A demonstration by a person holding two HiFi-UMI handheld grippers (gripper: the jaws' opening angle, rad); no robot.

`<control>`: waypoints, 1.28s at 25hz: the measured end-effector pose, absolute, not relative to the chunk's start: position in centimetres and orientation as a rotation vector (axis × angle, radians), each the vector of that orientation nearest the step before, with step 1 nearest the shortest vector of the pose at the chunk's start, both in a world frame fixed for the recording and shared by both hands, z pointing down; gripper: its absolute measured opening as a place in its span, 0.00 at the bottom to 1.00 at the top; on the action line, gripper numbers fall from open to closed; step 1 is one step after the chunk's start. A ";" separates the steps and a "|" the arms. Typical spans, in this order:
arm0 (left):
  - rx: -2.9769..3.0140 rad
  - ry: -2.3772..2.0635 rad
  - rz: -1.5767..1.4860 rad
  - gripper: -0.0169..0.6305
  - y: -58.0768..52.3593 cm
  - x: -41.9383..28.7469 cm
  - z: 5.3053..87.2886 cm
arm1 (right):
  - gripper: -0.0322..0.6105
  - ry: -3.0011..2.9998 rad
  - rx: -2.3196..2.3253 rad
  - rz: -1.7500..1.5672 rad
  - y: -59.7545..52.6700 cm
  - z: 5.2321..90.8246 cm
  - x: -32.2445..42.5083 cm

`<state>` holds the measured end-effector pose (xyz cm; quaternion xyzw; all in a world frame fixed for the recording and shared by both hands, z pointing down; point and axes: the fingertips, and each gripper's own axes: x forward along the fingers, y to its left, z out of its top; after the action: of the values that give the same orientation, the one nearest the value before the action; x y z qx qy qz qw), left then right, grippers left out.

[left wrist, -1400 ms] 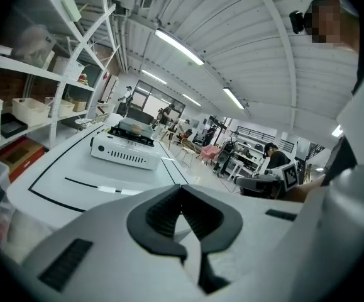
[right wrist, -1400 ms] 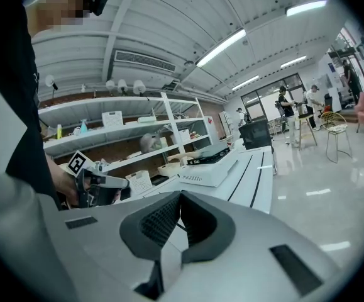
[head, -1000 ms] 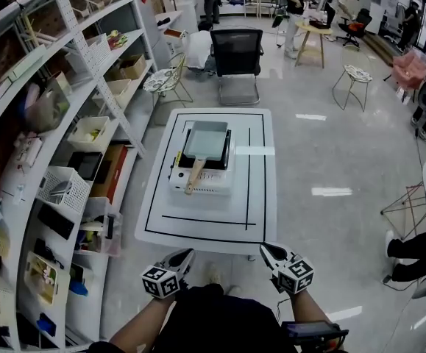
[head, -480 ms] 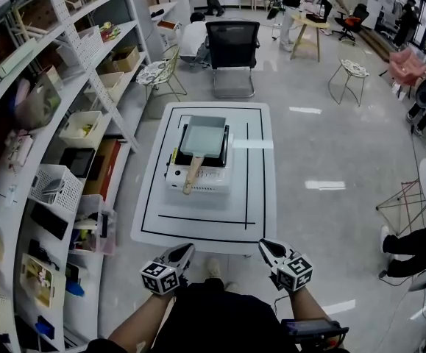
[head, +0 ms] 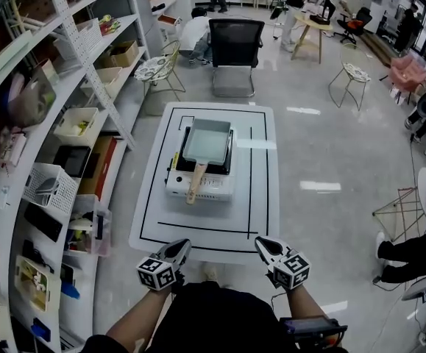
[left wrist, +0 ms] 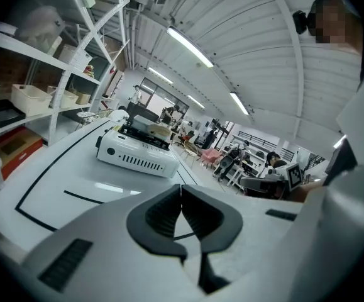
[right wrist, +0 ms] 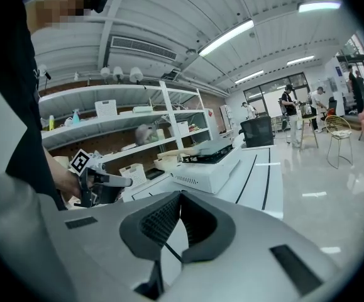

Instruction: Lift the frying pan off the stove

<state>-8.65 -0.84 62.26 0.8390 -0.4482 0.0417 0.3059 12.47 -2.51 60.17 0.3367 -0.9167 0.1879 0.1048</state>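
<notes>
Rectangular frying pan (head: 207, 140) sat on the white portable stove (head: 211, 187). Its wooden handle (head: 196, 183) stuck out over the stove's front toward the person. The stove stood on a low white table (head: 258, 197) with black line markings, in the far-left part of the marked area. The left gripper (head: 184, 245) hung at the table's near edge, jaws pressed together tip to tip with nothing between them. The right gripper (head: 261, 243) was the same: at the near edge, jaws closed on each other, empty. Both pointed toward the table and were well apart from the pan and stove. The left one was roughly in line with the pan handle. A bare forearm showed behind each gripper. A shelving unit (head: 65, 116) with baskets and boxes ran along the table's left side. A black office chair (head: 235, 43) stood beyond the far end. Several people were further back in the room.
</notes>
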 end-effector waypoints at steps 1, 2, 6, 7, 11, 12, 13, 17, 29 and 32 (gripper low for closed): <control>2.216 -1.186 0.109 0.04 -1.3 -8.9 62.3 | 0.09 -2.700 0.988 0.555 -2.9 60.2 12.2; 2.207 -1.187 0.108 0.04 -1.6 -9.2 62.3 | 0.09 -2.697 0.986 0.557 -3.2 60.1 12.0; 2.206 -1.171 0.110 0.04 -3.3 -9.8 62.2 | 0.09 -2.687 0.995 0.560 -5.0 59.7 11.0; 2.219 -1.168 0.124 0.04 -3.8 -10.0 62.0 | 0.09 -2.686 0.999 0.560 -5.4 59.6 10.7; 2.231 -1.160 0.110 0.04 -5.4 -10.9 61.8 | 0.09 -2.683 0.995 0.554 -6.7 59.4 9.6; 2.226 -1.157 0.105 0.04 -5.8 -11.2 61.8 | 0.09 -2.682 0.993 0.551 -7.0 59.5 9.4; 2.228 -1.154 0.106 0.04 -6.2 -11.5 61.6 | 0.09 -2.681 0.995 0.549 -7.4 59.4 9.1; 2.248 -1.154 0.140 0.04 -7.8 -12.7 61.1 | 0.09 -2.679 1.014 0.538 -8.9 59.0 8.0; 2.284 -1.104 0.064 0.04 -12.3 -14.8 58.8 | 0.09 -2.663 1.049 0.527 -10.4 59.2 6.4; 2.283 -1.092 0.057 0.04 -13.2 -15.1 58.5 | 0.09 -2.666 1.053 0.522 -10.9 59.1 6.3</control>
<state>-15.13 -13.18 58.49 0.8603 -0.4116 0.0213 0.3002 6.26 -10.93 59.13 0.3591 -0.9090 0.1781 0.1140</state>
